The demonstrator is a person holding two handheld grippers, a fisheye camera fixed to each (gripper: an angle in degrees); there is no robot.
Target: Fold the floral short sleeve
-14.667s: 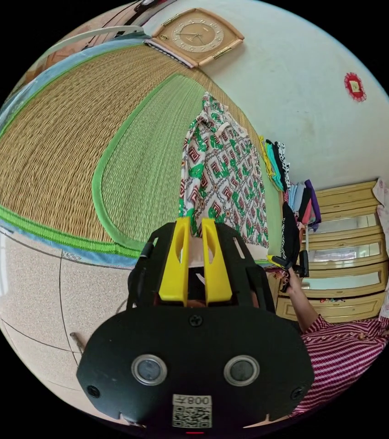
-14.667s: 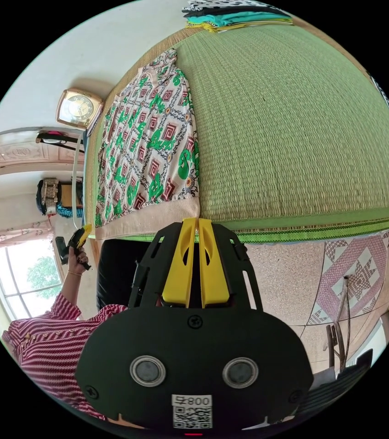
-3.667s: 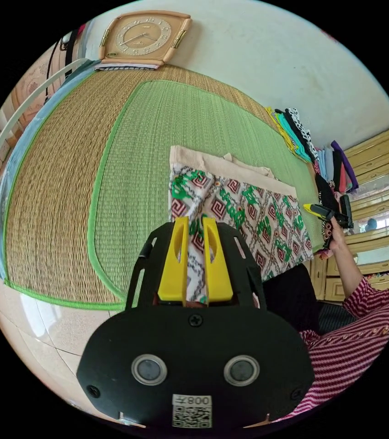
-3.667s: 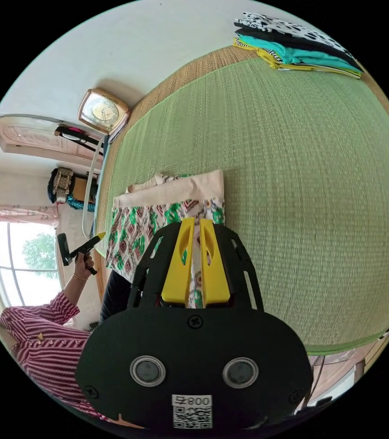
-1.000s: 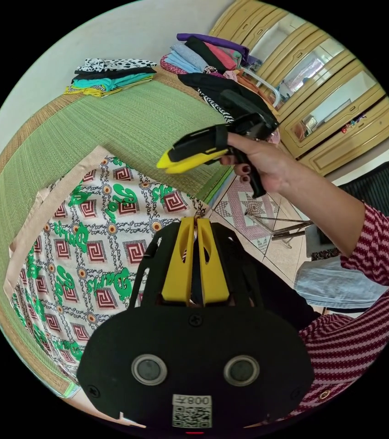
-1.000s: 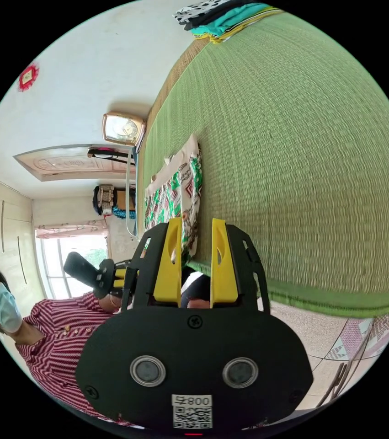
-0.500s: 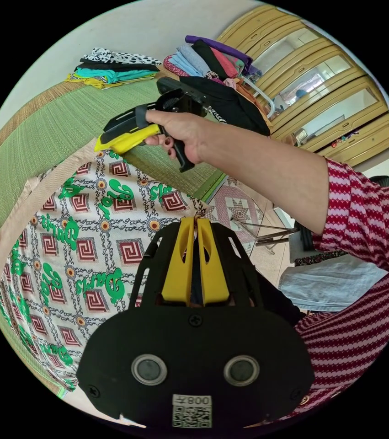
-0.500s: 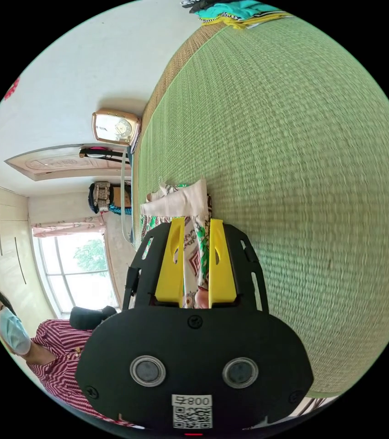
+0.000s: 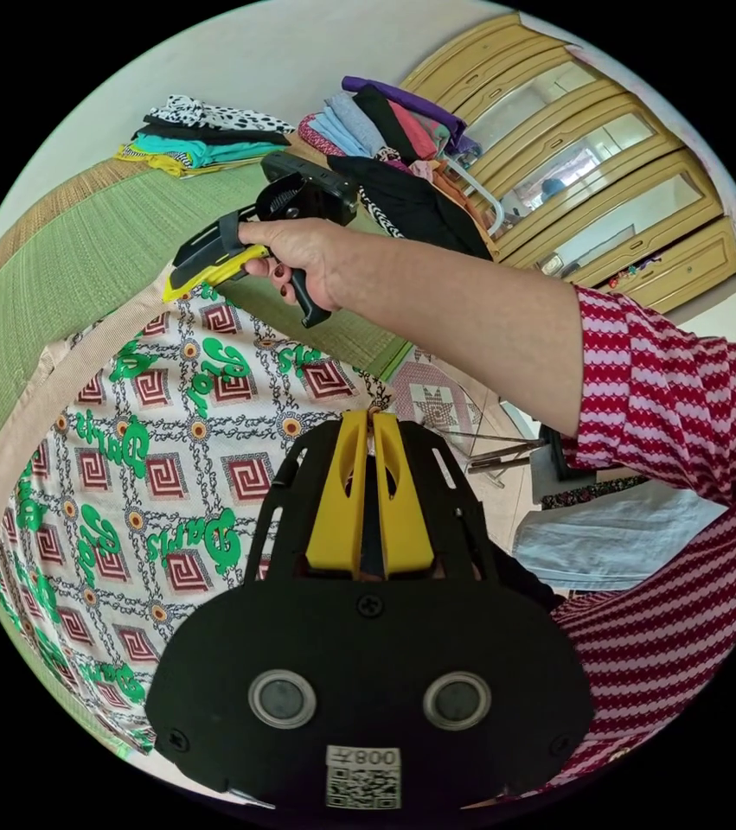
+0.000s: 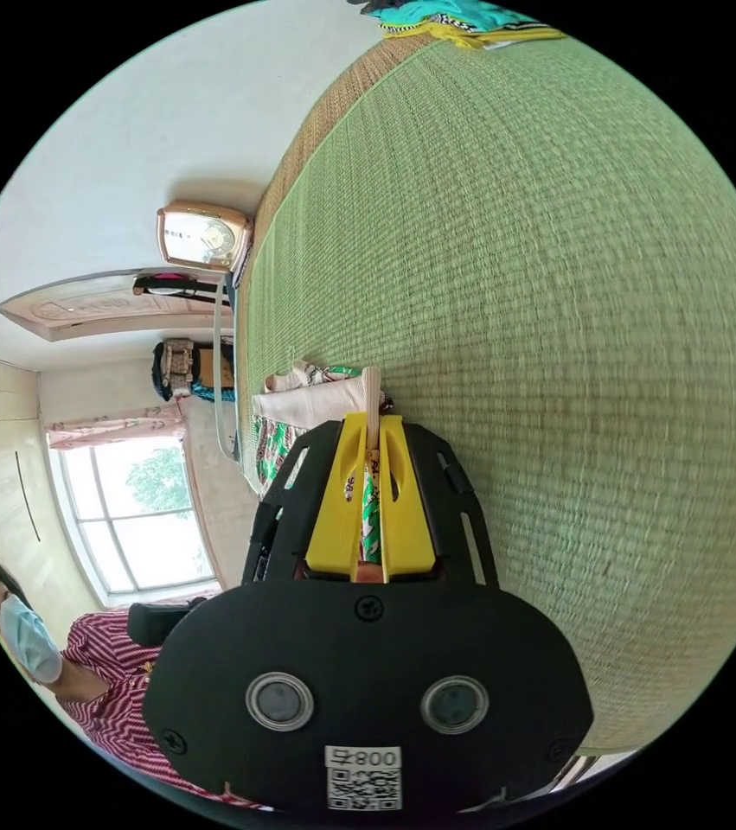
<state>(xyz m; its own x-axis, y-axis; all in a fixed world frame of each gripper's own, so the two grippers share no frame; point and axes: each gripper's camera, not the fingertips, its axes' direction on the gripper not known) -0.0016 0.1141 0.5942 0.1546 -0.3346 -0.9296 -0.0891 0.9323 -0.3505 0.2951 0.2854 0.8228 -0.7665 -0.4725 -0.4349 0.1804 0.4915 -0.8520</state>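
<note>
The floral short sleeve shirt (image 9: 151, 458) lies folded on the green mat (image 9: 65, 251), its beige hem band along the far edge. In the left gripper view my left gripper (image 9: 371, 421) is shut on the shirt's near corner by the mat's edge. A hand holds my right gripper (image 9: 170, 289) at the shirt's far corner, on the hem band. In the right gripper view my right gripper (image 10: 371, 425) is shut on the shirt (image 10: 298, 406). The beige hem sticks out past the tips and printed cloth fills the slot between the jaws.
A stack of folded clothes (image 9: 203, 138) and a loose pile (image 9: 393, 130) sit at the mat's far end by a wooden cabinet (image 9: 610, 190). A clock (image 10: 203, 235) leans on the wall. The person's striped sleeve (image 9: 670, 363) crosses over tiled floor (image 9: 437, 398).
One second ago my right gripper was open and off the shirt. It has moved to the hem corner and shut on it. My left gripper has kept its hold on the near corner.
</note>
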